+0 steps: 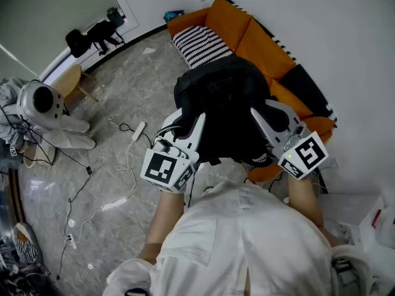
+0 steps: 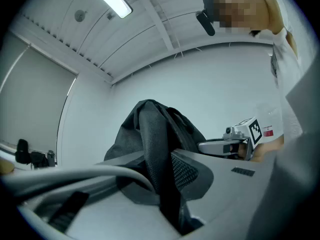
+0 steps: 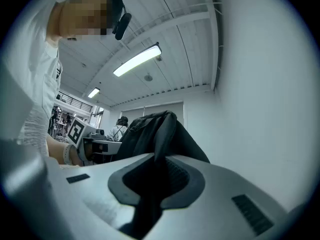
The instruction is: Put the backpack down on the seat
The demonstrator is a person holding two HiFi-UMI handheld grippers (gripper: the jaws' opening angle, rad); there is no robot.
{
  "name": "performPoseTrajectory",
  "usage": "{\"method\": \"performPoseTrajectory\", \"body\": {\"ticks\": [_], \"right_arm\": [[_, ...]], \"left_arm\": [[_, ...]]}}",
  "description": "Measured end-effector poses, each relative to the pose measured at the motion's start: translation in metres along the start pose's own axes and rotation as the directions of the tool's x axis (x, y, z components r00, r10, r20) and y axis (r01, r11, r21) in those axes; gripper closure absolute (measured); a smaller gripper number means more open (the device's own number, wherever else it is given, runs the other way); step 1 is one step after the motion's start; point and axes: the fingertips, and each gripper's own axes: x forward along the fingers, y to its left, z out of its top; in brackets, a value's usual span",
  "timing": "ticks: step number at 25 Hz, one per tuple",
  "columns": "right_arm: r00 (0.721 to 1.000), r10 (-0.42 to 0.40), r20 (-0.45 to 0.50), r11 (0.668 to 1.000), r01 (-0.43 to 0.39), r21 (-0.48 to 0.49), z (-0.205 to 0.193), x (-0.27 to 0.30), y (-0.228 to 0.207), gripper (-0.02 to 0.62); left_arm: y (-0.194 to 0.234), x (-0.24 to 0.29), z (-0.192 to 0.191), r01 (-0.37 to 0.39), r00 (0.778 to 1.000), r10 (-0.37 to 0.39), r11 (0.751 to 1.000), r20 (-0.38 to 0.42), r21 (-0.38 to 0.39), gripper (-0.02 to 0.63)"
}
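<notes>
One black backpack (image 1: pixel 225 103), held clear of the seat, hung between the two tongs in front of the person's chest. What it held could not be seen.

Left gripper (image 1: pixel 196 125): jaws clamped together on a fold of the backpack's dark mesh fabric, which ran up between the pads in its own view (image 2: pixel 165 169). Right gripper (image 1: pixel 260 121): likewise pinched shut on a fold of the same bag (image 3: pixel 155 174). Each gripper's view showed the other across the bag, level with it.

Count: one backpack, two grippers, one orange sofa (image 1: pixel 247 36), one black-and-white striped cushion (image 1: pixel 200 45) at its far end, one dark cushion (image 1: pixel 308 88) toward its near end.

The sofa stood with its back against the white wall (image 1: pixel 345 54). The bag covered most of the middle seat from above; whether it touched the cushions could not be told. To the left, the grey marbled floor (image 1: pixel 123 91) lay mostly open, crossed by thin cables (image 1: pixel 80 193) and one white power strip (image 1: pixel 139 131). A wooden stool (image 1: pixel 71 82) and a white domed machine (image 1: pixel 43 106) stood well apart from the sofa.
</notes>
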Motion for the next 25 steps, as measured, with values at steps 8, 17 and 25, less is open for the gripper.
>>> {"method": "performPoseTrajectory", "body": {"ticks": [8,17,25], "right_arm": [[1.0,0.017,-0.003,1.0,-0.017,0.004,-0.005,0.001,0.001,0.548],[0.996,0.084,0.004,0.995,-0.084,0.059,-0.011,0.013,0.012,0.546],[0.989,0.143,-0.03,0.985,-0.14,0.098,-0.025,0.05,0.057,0.546]], "left_arm": [[0.0,0.0,-0.004,-0.003,1.0,0.003,1.0,-0.004,-0.001,0.549],[0.007,-0.013,-0.012,-0.032,0.999,0.032,0.999,-0.019,-0.019,0.549],[0.039,-0.061,-0.027,-0.069,0.997,0.066,0.995,-0.046,-0.071,0.549]]}}
